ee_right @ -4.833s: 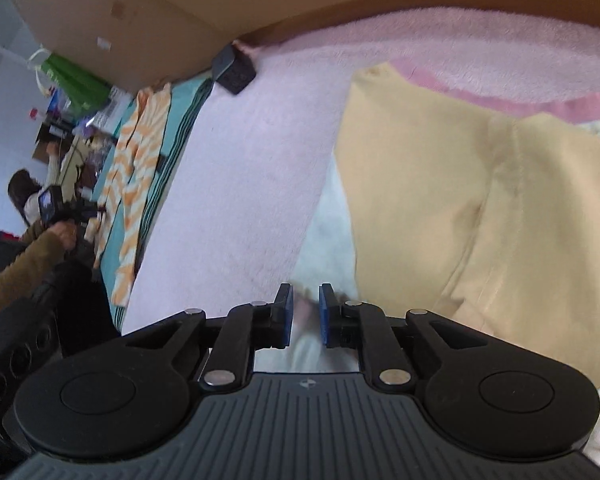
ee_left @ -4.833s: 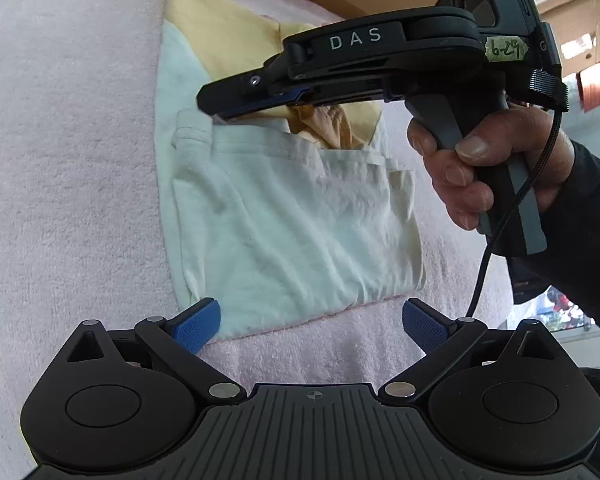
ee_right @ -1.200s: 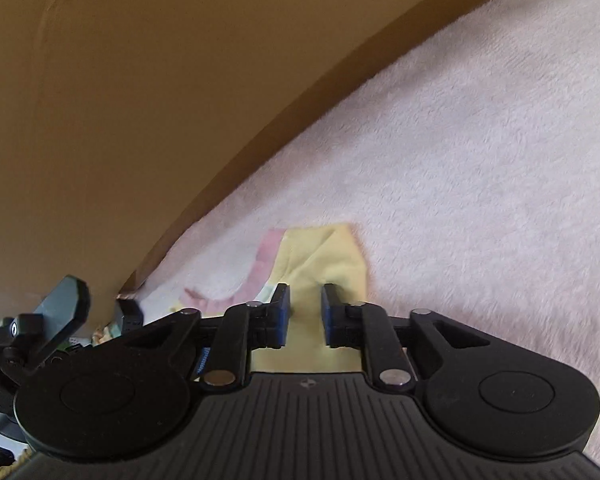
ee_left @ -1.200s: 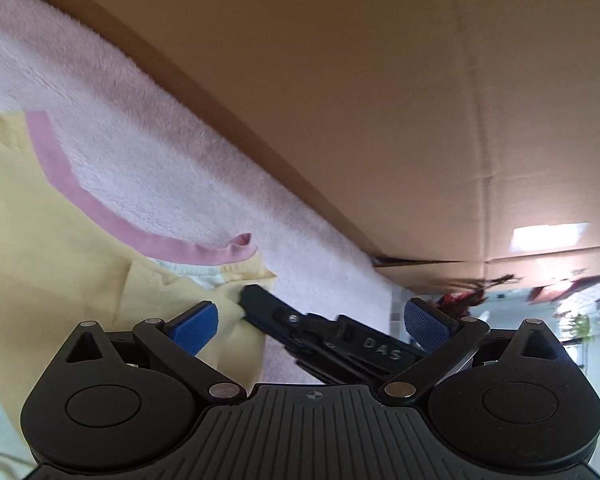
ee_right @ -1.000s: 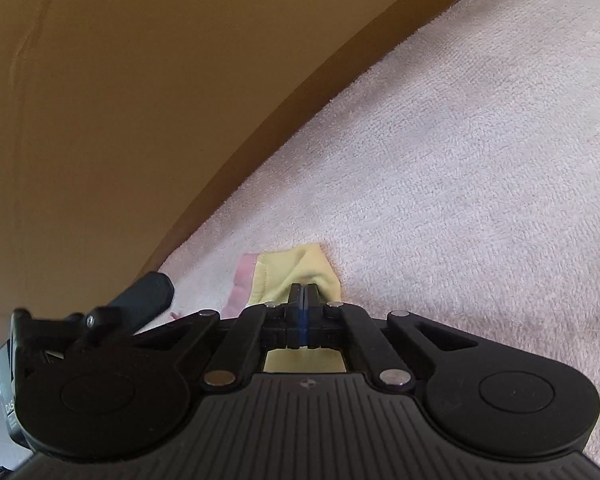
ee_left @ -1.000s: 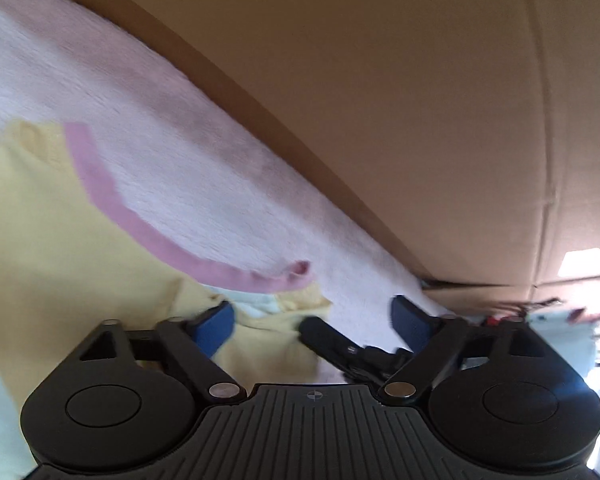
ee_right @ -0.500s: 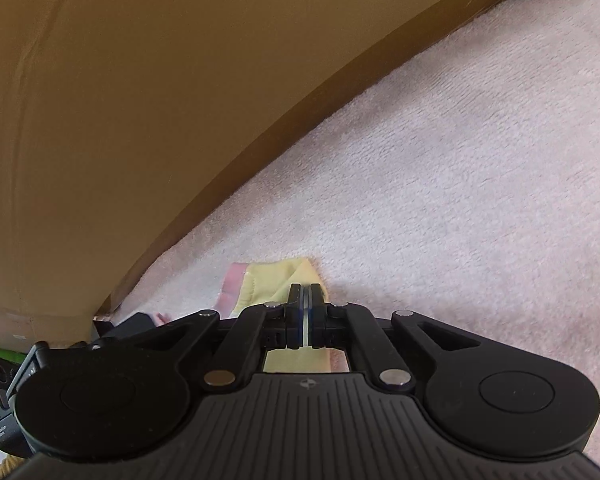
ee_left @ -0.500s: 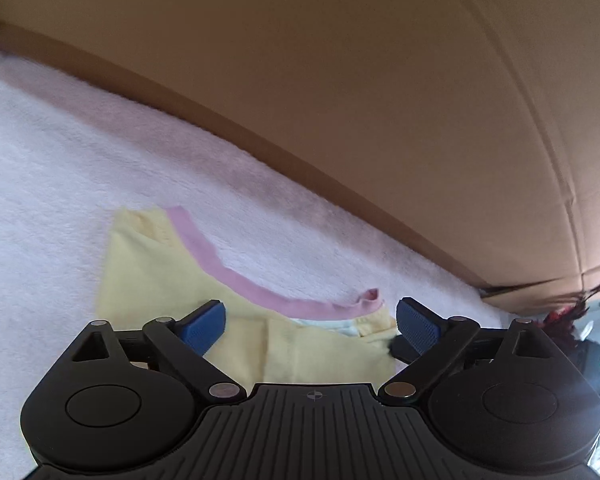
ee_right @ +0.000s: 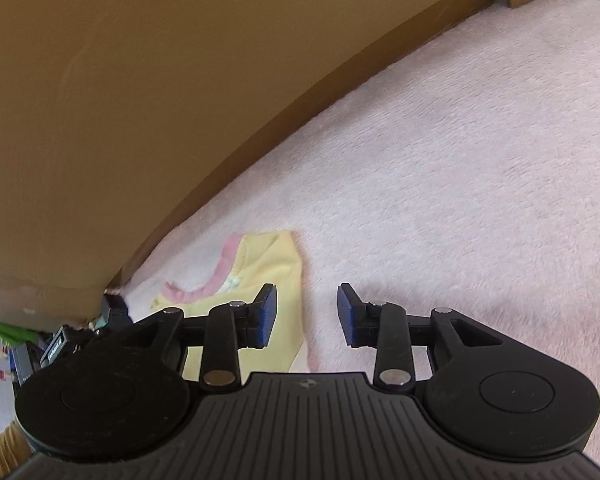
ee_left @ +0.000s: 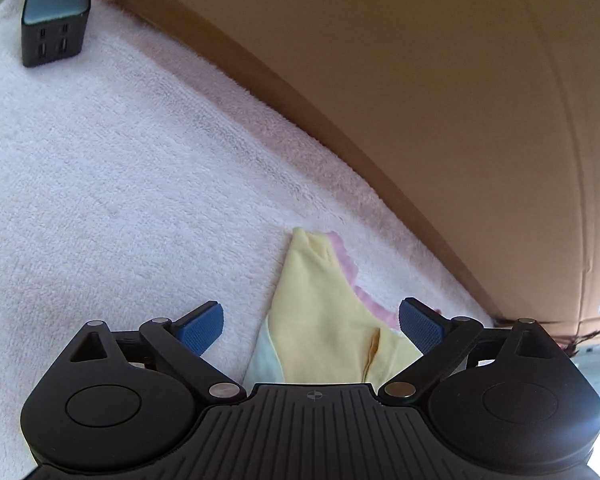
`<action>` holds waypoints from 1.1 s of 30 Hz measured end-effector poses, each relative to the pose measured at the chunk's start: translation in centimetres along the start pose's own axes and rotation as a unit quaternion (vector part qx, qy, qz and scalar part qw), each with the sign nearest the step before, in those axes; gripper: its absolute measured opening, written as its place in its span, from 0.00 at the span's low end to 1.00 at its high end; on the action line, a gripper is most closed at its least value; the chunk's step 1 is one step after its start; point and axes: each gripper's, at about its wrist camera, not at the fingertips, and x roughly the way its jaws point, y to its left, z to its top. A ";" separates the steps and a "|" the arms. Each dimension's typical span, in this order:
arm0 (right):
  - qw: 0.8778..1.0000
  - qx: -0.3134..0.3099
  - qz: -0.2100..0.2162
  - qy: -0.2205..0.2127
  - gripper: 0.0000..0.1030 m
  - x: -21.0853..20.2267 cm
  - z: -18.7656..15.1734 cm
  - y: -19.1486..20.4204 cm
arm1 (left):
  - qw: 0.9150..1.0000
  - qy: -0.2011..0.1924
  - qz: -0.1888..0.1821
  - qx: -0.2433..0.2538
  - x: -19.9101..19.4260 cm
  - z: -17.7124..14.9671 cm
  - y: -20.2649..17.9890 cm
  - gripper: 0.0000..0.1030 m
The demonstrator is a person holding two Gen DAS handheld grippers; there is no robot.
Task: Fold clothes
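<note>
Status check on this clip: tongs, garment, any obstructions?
Left tongs open, right tongs open. Yellow pink-trimmed garment flat on pink fleece blanket. Dark charger block far off, nothing obstructing.

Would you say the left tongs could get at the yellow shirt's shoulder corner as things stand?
Probably yes: the left tongs are open, the yellow shirt lies flat between the blue pads on the pink towel, nothing covering it.

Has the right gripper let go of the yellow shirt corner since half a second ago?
Yes. The right gripper was shut on the yellow shirt; now its jaws stand apart, and the corner lies on the pink blanket near the cardboard wall.
</note>
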 end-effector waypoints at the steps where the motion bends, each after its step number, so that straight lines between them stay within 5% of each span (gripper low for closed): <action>1: 1.000 0.008 0.006 -0.001 0.37 -0.4 0.2 -0.5 | 1.000 0.002 -0.003 -0.002 0.1 0.3 0.0 0.97; 26: 0.997 0.018 0.064 0.032 0.35 4.4 2.8 0.0 | 0.994 0.087 -0.053 0.049 2.8 3.5 -2.3 1.00; 33: 0.996 -0.032 0.060 0.064 0.34 5.1 3.2 1.1 | 0.989 0.114 -0.078 0.045 3.2 4.0 -2.0 1.00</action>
